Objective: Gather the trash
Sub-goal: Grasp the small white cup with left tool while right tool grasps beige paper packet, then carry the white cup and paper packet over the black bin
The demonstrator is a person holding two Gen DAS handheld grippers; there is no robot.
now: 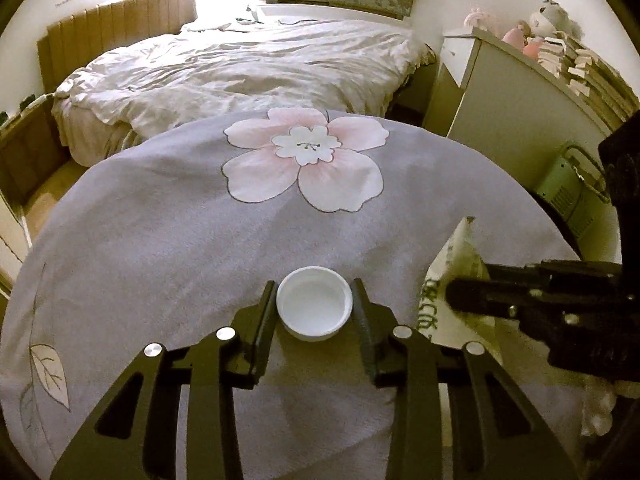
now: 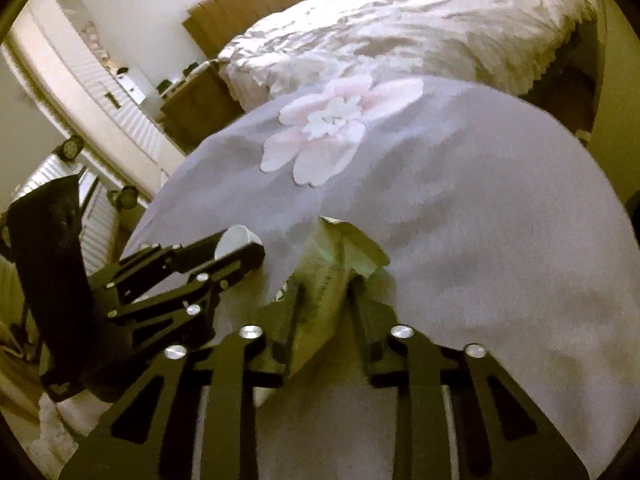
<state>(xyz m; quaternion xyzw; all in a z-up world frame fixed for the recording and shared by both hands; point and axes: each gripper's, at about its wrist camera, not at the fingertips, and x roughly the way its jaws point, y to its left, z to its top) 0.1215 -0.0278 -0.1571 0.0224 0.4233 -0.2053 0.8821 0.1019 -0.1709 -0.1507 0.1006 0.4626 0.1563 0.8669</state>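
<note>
1. Trash is in hand on both sides, over the purple flowered cloth (image 1: 160, 216); no bin shows, so dropping it off is left.
2. Left gripper (image 1: 315, 312) is clamped on a white cup (image 1: 314, 307), held between its fingers just above the cloth.
3. Right gripper (image 2: 325, 292) pinches a crumpled paper bag (image 2: 336, 258), just right of the cup.

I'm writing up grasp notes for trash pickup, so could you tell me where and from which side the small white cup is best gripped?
Grip the white cup across its round outer wall, one finger on each side, coming in level from the near side. It sits mouth up, so the wall offers two opposing faces. The left gripper already brackets it this way above the purple cloth.
</note>
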